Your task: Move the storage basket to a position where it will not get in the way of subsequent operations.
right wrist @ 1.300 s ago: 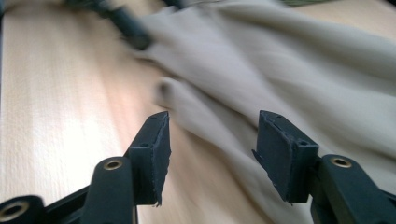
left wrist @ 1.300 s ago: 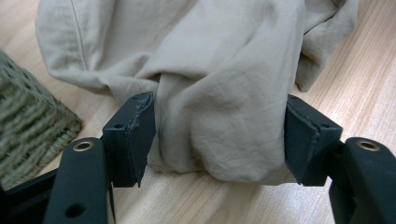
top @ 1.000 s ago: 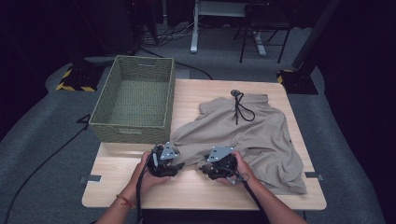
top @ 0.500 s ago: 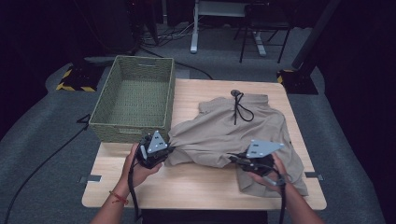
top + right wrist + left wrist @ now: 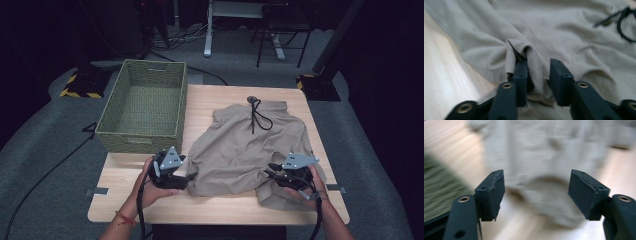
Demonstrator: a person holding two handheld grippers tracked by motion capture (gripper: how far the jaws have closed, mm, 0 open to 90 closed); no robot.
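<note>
Beige shorts point(image 5: 235, 145) with a black drawstring point(image 5: 257, 117) lie spread on the wooden table point(image 5: 220, 97). My left gripper point(image 5: 189, 176) hovers at the shorts' front left edge. Its jaws have just been opening and stand wide with nothing between them in the left gripper view point(image 5: 537, 192), the blurred shorts point(image 5: 544, 150) beyond. My right gripper point(image 5: 272, 170) sits at the front right hem. Its jaws point(image 5: 537, 72) have just been opening too. A fold of the shorts point(image 5: 554, 25) lies loose between them, draped over one finger point(image 5: 520, 72).
A green woven basket point(image 5: 142, 132), with nothing in it, stands on the table's back left, close to my left gripper. Bare wood runs along the front edge point(image 5: 220, 212). Dark floor, cables and desk legs lie beyond the table.
Both grippers were close together at the front middle of the shorts. The right one has swung right along the hem, the left one has lifted and shifted left. Both have opened.
</note>
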